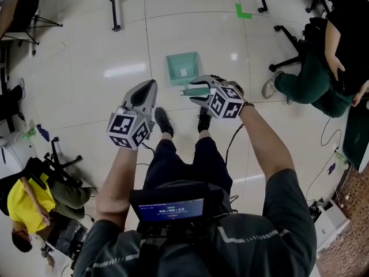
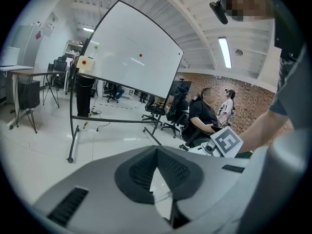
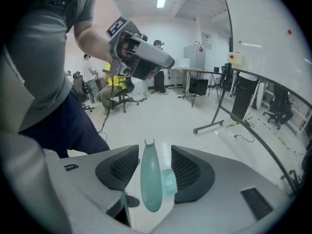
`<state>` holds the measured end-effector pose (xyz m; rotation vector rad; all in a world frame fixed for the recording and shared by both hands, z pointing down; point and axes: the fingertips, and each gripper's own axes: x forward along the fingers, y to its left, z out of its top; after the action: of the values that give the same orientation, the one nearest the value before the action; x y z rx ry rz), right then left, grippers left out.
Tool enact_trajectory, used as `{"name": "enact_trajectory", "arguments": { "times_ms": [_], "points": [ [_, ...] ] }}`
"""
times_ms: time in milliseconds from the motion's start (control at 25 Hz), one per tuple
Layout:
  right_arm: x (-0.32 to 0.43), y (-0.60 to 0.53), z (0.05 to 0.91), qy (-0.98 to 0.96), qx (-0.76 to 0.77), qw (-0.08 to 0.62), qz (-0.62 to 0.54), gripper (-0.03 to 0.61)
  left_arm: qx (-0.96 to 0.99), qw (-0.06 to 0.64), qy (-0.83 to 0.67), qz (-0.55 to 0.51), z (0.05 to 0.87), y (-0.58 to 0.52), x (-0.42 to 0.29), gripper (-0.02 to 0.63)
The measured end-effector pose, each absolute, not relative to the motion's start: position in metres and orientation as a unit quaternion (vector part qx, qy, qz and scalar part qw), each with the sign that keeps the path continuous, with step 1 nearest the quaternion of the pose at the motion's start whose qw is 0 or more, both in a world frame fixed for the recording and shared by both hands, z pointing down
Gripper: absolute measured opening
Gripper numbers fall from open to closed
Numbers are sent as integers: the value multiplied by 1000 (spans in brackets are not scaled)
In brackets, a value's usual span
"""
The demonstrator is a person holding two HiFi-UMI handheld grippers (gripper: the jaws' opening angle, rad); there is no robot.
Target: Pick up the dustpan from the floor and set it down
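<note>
Right gripper (image 3: 155,153) jaws apart, pads clear of the dustpan (image 1: 183,68) handle (image 3: 150,179) between them. Pan sits flat on the floor (image 1: 86,51), so likely set down. Left gripper (image 2: 157,150) closed, empty, spare.

Timer digits 00:00:13 on the chest-mounted screen (image 1: 173,209), line above them too small to read
</note>
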<state>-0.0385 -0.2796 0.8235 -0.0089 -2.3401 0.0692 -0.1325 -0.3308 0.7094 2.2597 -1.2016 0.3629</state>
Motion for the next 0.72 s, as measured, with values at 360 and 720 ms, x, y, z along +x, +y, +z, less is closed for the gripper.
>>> {"name": "enact_trajectory", "arguments": {
  "times_ms": [360,720],
  "points": [
    [-27,-296,586,-957,106,262,64,227,855,219,-466,69,523,-317,-140,34],
    [-30,-274,331,-978,180,105,6,156,875,123,-469,7,305,-284,-148,34]
  ]
}}
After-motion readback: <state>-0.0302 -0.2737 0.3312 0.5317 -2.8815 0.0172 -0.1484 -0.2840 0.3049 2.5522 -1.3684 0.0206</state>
